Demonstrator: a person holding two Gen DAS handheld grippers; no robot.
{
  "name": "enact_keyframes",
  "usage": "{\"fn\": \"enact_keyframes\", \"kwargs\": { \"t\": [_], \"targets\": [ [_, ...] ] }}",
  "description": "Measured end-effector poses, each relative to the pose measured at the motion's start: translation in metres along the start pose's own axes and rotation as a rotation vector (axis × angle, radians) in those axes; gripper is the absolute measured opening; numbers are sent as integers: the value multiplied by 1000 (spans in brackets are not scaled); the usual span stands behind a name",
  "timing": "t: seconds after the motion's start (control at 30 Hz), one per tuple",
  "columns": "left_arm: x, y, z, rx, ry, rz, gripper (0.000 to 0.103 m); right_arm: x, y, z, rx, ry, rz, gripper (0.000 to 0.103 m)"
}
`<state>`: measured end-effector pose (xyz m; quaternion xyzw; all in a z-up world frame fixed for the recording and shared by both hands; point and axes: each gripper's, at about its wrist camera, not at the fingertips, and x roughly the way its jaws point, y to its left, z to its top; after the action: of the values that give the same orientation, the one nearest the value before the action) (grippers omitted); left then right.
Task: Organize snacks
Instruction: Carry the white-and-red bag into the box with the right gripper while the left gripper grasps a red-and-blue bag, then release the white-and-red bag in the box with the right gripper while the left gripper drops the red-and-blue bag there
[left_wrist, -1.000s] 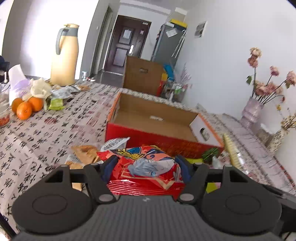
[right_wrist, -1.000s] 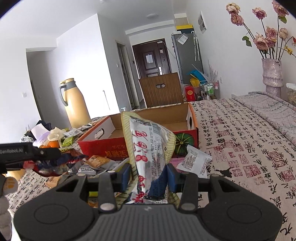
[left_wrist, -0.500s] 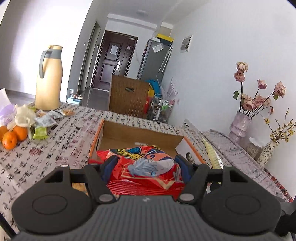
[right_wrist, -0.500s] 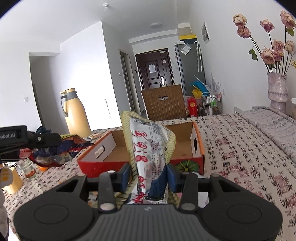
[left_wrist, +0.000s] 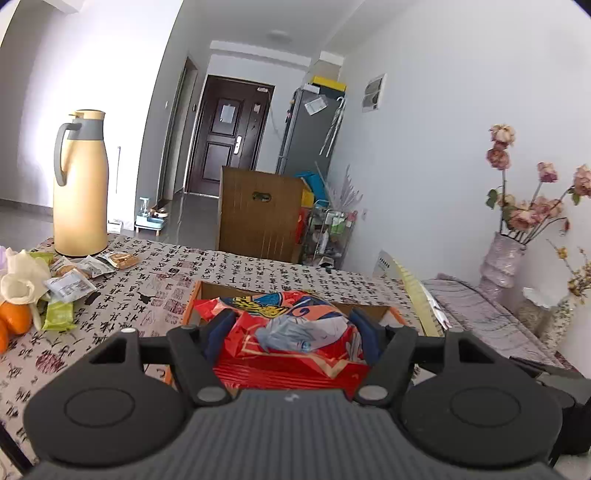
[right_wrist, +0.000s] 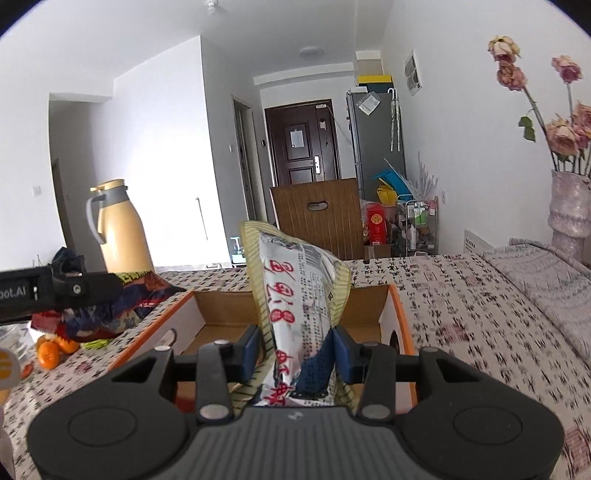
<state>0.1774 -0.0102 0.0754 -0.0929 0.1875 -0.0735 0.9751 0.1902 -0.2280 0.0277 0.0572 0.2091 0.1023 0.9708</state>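
My left gripper (left_wrist: 291, 332) is shut on a red snack bag (left_wrist: 291, 332) with blue and orange print, held over the near edge of the open cardboard box (left_wrist: 195, 299). The right gripper (right_wrist: 295, 350) is shut on a tall white and yellow snack packet (right_wrist: 295, 280) with red characters, standing upright in front of the same box (right_wrist: 391, 314). In the right wrist view the left gripper (right_wrist: 92, 291) and its red bag (right_wrist: 110, 314) hang at the left of the box. The box interior looks bare where it shows.
A cream thermos jug (left_wrist: 81, 184) stands at the table's far left, with small snack packets (left_wrist: 70, 284) and oranges (left_wrist: 14, 317) beside it. A vase of dried roses (left_wrist: 502, 258) stands at the right. A wooden chair back (left_wrist: 258, 214) is behind the patterned tablecloth (right_wrist: 461, 314).
Both grippers moved forward and rose with their packets, closing in on the box; the loose snacks in front of the box have dropped out of view. Grips unchanged.
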Motion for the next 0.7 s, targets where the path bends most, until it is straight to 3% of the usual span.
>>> {"fn": "enact_keyframes", "kwargs": {
  "t": [0.3, 0.7],
  "targets": [
    [66, 14, -4, 8, 65, 77, 69, 80, -4, 3, -35, 131, -31, 41],
    [97, 28, -25, 16, 128, 102, 72, 94, -10, -13, -53, 155, -37, 40]
  ]
}}
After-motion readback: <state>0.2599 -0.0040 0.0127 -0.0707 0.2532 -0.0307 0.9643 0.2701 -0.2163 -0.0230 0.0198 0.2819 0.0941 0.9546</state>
